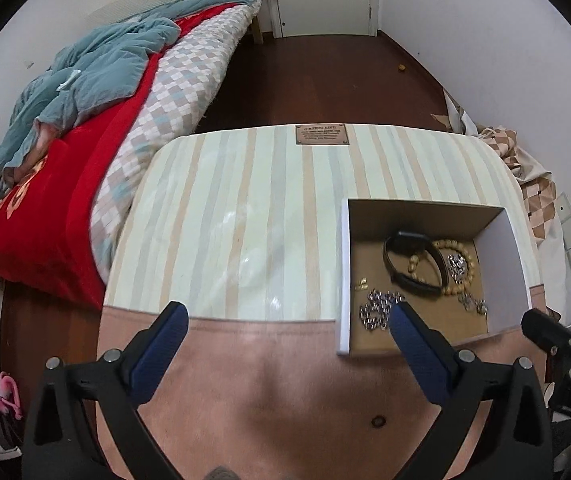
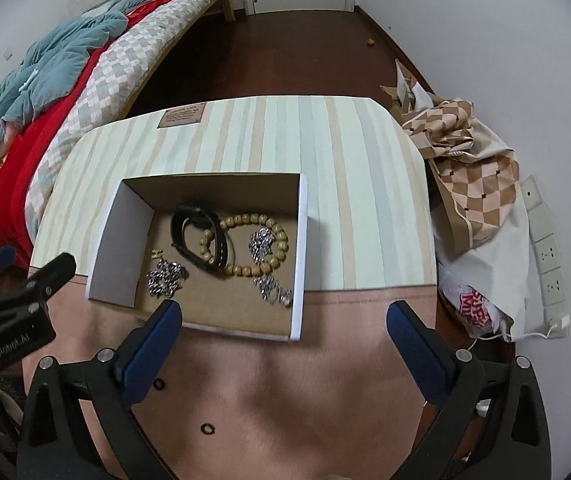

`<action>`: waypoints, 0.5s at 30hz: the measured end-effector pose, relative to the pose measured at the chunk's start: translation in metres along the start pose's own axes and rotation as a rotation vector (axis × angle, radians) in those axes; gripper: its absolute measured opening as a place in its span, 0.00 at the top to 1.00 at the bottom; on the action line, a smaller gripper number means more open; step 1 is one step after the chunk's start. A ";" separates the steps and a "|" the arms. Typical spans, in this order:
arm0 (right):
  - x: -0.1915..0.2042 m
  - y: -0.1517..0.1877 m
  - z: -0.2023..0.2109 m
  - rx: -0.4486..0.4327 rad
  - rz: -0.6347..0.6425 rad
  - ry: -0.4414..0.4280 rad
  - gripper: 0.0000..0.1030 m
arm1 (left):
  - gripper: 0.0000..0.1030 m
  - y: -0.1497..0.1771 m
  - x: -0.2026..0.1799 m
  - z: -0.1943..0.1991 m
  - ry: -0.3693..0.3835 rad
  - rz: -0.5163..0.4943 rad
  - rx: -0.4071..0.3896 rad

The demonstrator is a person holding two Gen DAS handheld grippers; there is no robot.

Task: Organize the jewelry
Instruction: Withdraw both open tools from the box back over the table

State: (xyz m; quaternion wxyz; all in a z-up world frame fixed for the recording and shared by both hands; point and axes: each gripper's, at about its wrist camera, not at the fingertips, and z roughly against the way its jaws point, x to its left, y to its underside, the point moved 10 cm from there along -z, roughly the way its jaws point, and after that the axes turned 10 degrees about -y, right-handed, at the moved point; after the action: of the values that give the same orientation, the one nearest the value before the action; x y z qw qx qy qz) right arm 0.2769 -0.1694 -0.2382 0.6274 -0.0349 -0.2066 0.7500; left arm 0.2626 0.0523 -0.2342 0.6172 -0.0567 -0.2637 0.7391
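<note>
A shallow cardboard box (image 1: 511, 256) (image 2: 113, 236) sits on the table and holds the jewelry. Inside lie a black wristband (image 1: 395, 268) (image 2: 181, 232), a wooden bead bracelet (image 1: 451, 245) (image 2: 245, 270), silver chains (image 1: 377, 312) (image 2: 165, 276) (image 2: 261, 246) (image 2: 275, 290) and a small gold piece (image 1: 361, 283) (image 2: 156, 254). My left gripper (image 1: 287, 316) is open and empty, near the box's front left corner. My right gripper (image 2: 283, 316) is open and empty, just in front of the box's front edge.
The table has a striped cloth (image 1: 245, 208) (image 2: 349, 184) at the back and a pink band (image 1: 265, 384) (image 2: 305, 392) at the front. A bed (image 1: 85, 140) stands left. Bags (image 2: 469, 184) and wall sockets (image 2: 547, 252) are right. Two small dark rings (image 2: 207, 428) lie on the pink band.
</note>
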 end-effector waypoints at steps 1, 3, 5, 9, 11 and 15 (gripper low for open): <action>0.001 0.002 0.005 -0.008 -0.001 0.005 0.00 | 0.00 0.002 0.002 0.005 -0.001 0.004 -0.007; 0.003 0.007 0.014 -0.019 -0.003 0.014 0.00 | 0.00 0.007 0.004 0.014 -0.006 0.007 -0.020; 0.006 0.011 0.024 -0.029 0.002 0.018 0.00 | 0.00 0.011 0.008 0.024 -0.011 0.013 -0.035; 0.014 0.016 0.048 -0.063 0.017 0.033 0.00 | 0.00 0.017 0.017 0.048 -0.008 0.034 -0.065; 0.019 0.018 0.060 -0.078 0.026 0.040 0.00 | 0.00 0.020 0.021 0.057 -0.007 0.045 -0.076; 0.028 0.022 0.087 -0.117 0.041 0.053 0.00 | 0.00 0.022 0.031 0.081 -0.028 0.054 -0.121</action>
State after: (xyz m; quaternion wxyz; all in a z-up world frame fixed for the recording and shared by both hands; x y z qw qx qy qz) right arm 0.2234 -0.1687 -0.1613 0.6141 -0.0953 -0.2327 0.7481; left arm 0.2025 0.0535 -0.1678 0.5888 -0.0907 -0.3147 0.7390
